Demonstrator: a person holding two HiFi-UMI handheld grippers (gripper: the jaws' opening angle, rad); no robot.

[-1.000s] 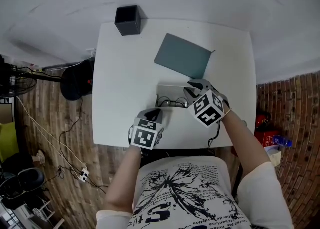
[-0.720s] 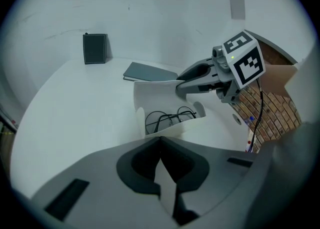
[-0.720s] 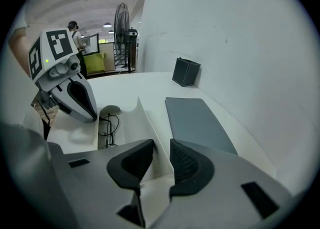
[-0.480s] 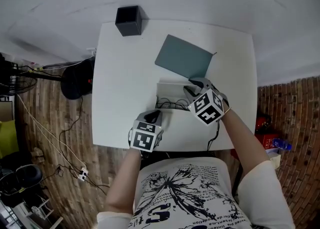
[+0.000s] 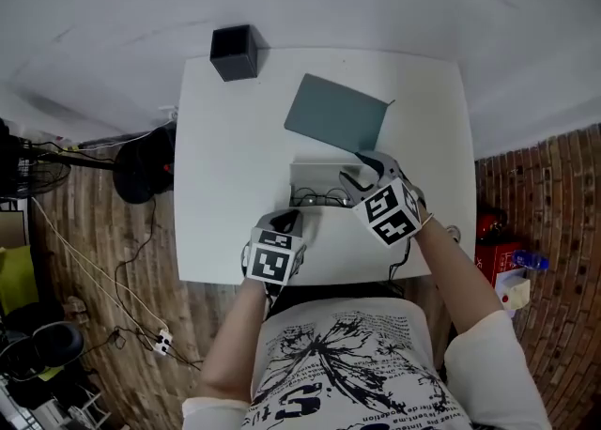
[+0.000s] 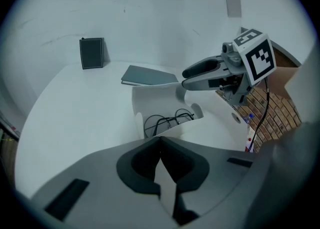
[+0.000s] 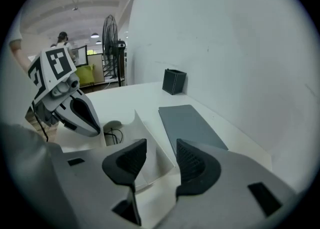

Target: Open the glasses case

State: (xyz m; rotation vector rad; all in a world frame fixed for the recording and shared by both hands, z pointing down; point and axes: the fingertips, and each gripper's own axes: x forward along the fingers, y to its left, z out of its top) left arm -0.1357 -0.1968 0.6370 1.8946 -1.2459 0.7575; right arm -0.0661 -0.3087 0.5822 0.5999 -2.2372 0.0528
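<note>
Our left tongs (image 6: 160, 145) are closed together on a thin white edge, which is the near wall of the glasses case (image 6: 156, 97). Our right tongs (image 7: 161, 160) stand apart, and the corner of the raised white lid (image 7: 150, 143) lies in the gap between the two jaws; we cannot tell if either jaw touches it. In the head view the left tongs reach the near left part of the case and the right tongs are at its right end, so the case is between both. The case is open: its lid stands up on the far side, and inside we see glasses (image 5: 319, 198) with a thin dark wire frame. The case lies on the white worktop (image 5: 225, 156), in the middle and toward the near edge. Just behind the lid there is a flat grey pad (image 5: 336, 114), turned at an angle, near the case but apart from it. A small black box (image 5: 234, 53) stands at the far left corner of the worktop, well apart from the case. In the right gripper view a standing fan (image 7: 111, 43) shows beyond the worktop.
</note>
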